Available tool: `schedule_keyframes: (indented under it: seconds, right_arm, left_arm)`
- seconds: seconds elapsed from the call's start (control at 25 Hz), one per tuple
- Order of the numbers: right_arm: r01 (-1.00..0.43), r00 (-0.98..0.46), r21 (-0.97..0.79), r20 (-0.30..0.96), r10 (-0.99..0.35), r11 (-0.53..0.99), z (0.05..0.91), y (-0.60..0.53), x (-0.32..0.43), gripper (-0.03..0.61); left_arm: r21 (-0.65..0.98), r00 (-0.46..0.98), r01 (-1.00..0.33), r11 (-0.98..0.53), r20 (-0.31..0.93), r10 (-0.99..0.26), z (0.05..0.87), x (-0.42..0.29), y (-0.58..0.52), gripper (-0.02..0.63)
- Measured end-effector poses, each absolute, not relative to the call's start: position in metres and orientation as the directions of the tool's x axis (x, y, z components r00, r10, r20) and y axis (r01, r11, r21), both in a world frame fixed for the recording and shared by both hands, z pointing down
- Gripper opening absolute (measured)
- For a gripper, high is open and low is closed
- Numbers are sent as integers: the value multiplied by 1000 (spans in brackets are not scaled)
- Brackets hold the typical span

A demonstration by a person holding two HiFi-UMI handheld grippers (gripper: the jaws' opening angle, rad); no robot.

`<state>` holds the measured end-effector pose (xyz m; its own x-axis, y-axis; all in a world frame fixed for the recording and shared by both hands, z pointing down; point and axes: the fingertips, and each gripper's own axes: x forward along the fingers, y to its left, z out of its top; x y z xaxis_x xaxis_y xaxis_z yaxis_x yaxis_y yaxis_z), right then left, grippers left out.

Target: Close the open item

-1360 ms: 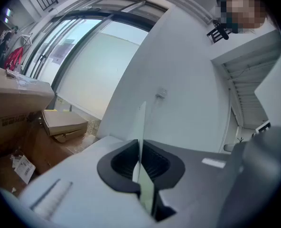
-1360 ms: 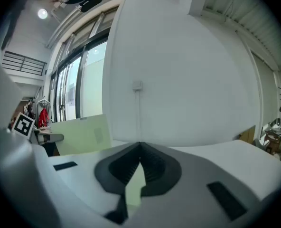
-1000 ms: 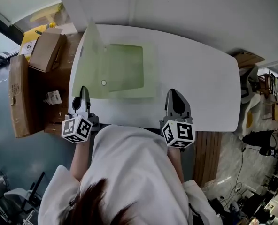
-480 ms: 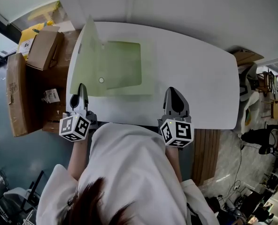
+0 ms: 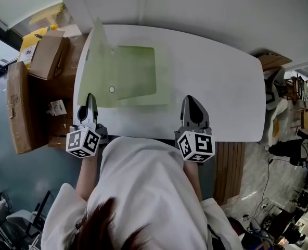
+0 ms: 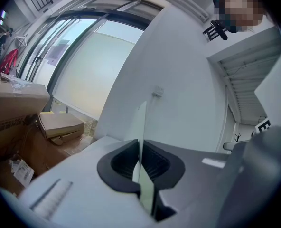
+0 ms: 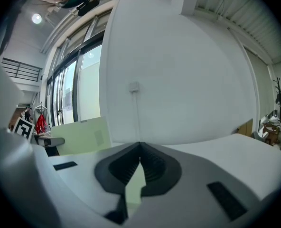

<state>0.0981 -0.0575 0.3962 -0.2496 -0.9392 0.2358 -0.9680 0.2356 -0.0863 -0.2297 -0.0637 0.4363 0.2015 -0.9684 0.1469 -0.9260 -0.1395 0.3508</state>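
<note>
A pale green plastic folder (image 5: 136,77) lies open on the white table (image 5: 216,87), at its back left. Its cover (image 5: 98,40) stands up along the left side, and a small round snap (image 5: 111,89) sits on the near flap. My left gripper (image 5: 91,101) rests at the table's near edge, just in front of the folder's near left corner, shut and empty. My right gripper (image 5: 192,103) is level with it, to the right of the folder, also shut and empty. The cover (image 6: 141,122) appears edge-on in the left gripper view, and the cover (image 7: 81,137) shows broadside in the right gripper view.
Cardboard boxes (image 5: 26,82) are stacked on the floor left of the table. A wooden slatted panel (image 5: 232,171) lies by the near right corner. Chairs and cluttered gear (image 5: 294,113) stand to the right. A white wall runs behind the table.
</note>
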Motion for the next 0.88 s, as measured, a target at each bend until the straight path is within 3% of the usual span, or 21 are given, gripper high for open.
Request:
schedule_keyframes:
  seconds: [0.88]
  right_arm:
    - [-972,-234,-95,251,-939,217,400,-58,102,5]
  left_arm:
    - [249,272,-941,-228,158,-949,430,-205,-66,9]
